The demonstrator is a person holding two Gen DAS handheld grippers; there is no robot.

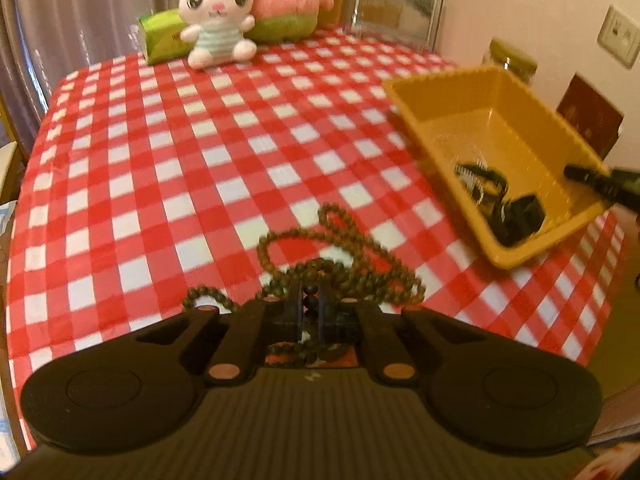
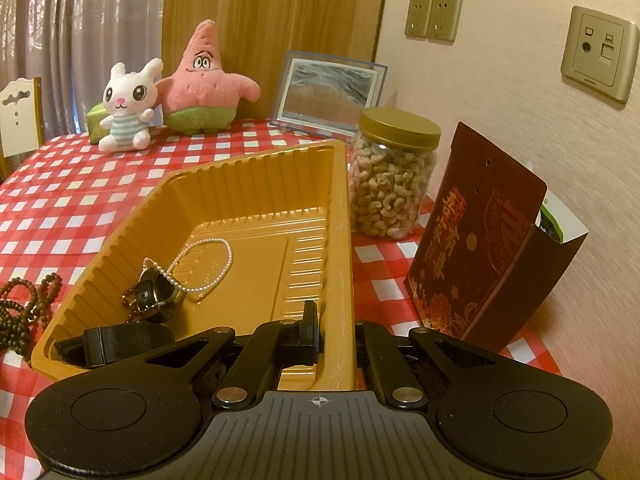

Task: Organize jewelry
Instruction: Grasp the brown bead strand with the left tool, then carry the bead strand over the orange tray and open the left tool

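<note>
A long strand of dark brown beads (image 1: 344, 252) lies looped on the red checked tablecloth (image 1: 160, 160). My left gripper (image 1: 310, 304) is shut on a part of the strand close to the cloth. The yellow tray (image 1: 436, 92) stands to its right and holds a black watch (image 2: 154, 300), a pearl strand (image 2: 208, 268) and a black strap (image 2: 120, 340). My right gripper (image 2: 336, 336) is shut on the tray's near right wall (image 2: 340, 240), one finger (image 2: 308, 336) inside; it shows in the left wrist view (image 1: 600, 180). The beads also show left of the tray (image 2: 24, 308).
A white bunny plush (image 1: 218, 20), a pink star plush (image 1: 280, 0), a green box (image 1: 160, 36) and a picture frame (image 2: 328, 92) stand at the table's far edge. A jar of cashews (image 2: 392, 176) and a dark red box (image 2: 480, 240) stand right of the tray by the wall.
</note>
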